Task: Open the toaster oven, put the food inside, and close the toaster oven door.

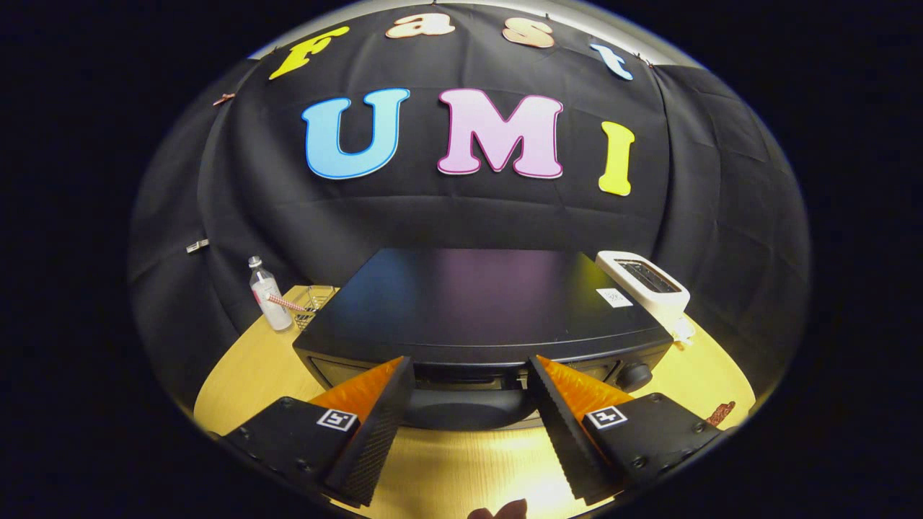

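Toaster oven (476, 303) sits mid-desk (245, 367), door closed. The fingers (470, 375) are spread wide, grasping nothing, tips at its upper front edge, flanking the door handle (465, 411). Behind its left corner: a clear bottle (268, 295) and wire basket (314, 301). White toaster (645, 285) behind its right corner.

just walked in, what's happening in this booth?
A hand-held gripper hovers open in front of a black toaster oven on a wooden table, fingers either side of its door handle, nothing gripped. The door looks closed. A white toaster and a bottle stand beyond.
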Motion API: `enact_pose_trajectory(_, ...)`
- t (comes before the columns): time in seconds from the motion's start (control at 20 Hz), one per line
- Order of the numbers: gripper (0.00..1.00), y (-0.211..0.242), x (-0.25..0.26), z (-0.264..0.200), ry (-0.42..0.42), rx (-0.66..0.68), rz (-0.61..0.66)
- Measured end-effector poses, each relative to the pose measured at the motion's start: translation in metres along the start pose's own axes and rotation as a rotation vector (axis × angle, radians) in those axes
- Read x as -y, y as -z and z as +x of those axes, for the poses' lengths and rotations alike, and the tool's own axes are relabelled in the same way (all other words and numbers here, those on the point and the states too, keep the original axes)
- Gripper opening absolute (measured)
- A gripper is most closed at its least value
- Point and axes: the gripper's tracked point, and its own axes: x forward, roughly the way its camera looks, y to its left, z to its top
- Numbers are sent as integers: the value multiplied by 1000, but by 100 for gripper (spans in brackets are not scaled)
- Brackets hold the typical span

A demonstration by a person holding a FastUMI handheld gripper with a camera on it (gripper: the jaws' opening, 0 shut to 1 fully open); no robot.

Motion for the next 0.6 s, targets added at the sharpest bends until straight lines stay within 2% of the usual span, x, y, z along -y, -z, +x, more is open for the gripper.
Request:
enact_pose_trajectory(0.3,99,15,-1,-23,-17,-29,3)
enact_pose_trajectory(0.6,98,50,0,-56,-26,-75,9)
